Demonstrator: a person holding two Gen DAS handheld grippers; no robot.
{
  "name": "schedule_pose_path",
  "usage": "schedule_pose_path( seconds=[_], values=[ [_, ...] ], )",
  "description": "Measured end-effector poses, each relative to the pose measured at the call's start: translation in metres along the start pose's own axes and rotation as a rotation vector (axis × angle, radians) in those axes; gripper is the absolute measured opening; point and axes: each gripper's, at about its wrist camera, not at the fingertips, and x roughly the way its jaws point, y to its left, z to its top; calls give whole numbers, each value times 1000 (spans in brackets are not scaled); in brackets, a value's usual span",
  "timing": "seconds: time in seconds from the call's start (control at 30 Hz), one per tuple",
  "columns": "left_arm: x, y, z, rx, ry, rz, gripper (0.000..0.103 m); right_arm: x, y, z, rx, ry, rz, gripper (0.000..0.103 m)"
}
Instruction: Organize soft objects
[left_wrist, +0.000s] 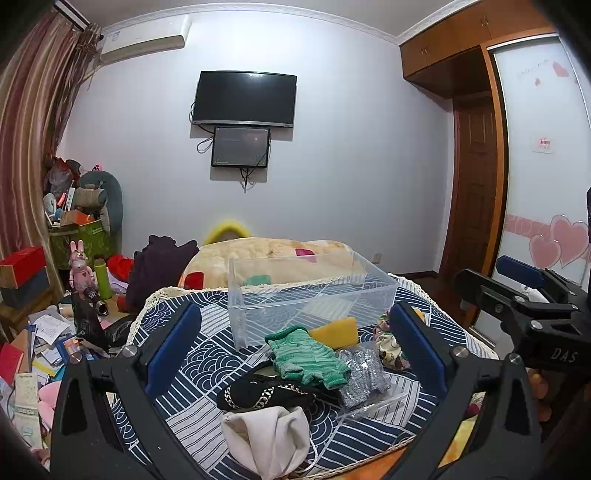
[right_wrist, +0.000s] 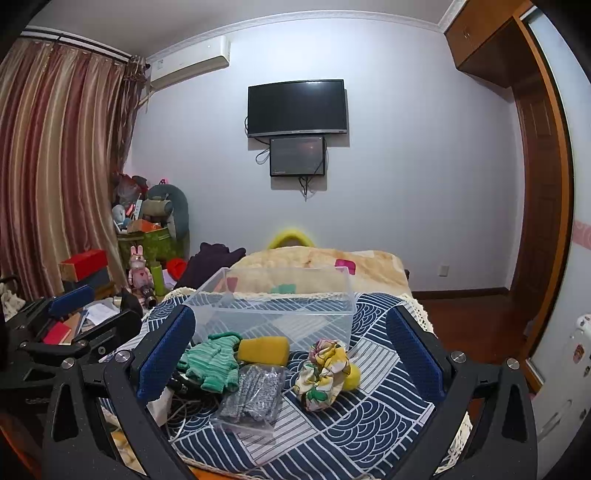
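A clear plastic bin (left_wrist: 314, 295) (right_wrist: 280, 314) stands empty on a blue wave-patterned cloth (left_wrist: 207, 369) (right_wrist: 369, 413). In front of it lie a green knit garment (left_wrist: 306, 358) (right_wrist: 210, 362), a yellow sponge (left_wrist: 338, 332) (right_wrist: 263, 350), a bag of grey glittery fabric (left_wrist: 362, 376) (right_wrist: 255, 398), a floral scrunchie (left_wrist: 388, 343) (right_wrist: 325, 373), a small yellow ball (right_wrist: 352, 376), a black chain-trimmed item (left_wrist: 262, 395) and a white cloth pouch (left_wrist: 266, 435). My left gripper (left_wrist: 295, 354) is open above the pile. My right gripper (right_wrist: 291, 354) is open above it too, and also shows in the left wrist view (left_wrist: 524, 295).
A beige blanket (left_wrist: 273, 262) (right_wrist: 317, 266) covers the bed behind the bin. Cluttered papers, boxes and toys (left_wrist: 55, 332) fill the left side. A wardrobe and door (left_wrist: 476, 184) stand at the right. A TV (left_wrist: 245, 98) hangs on the far wall.
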Motion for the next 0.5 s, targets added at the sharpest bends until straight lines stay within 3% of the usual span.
schedule_pose_path(
  seconds=[0.5],
  values=[
    [-1,-1,1,0,-2,-1,103,-1,0,0,8,-3,1,103]
  ],
)
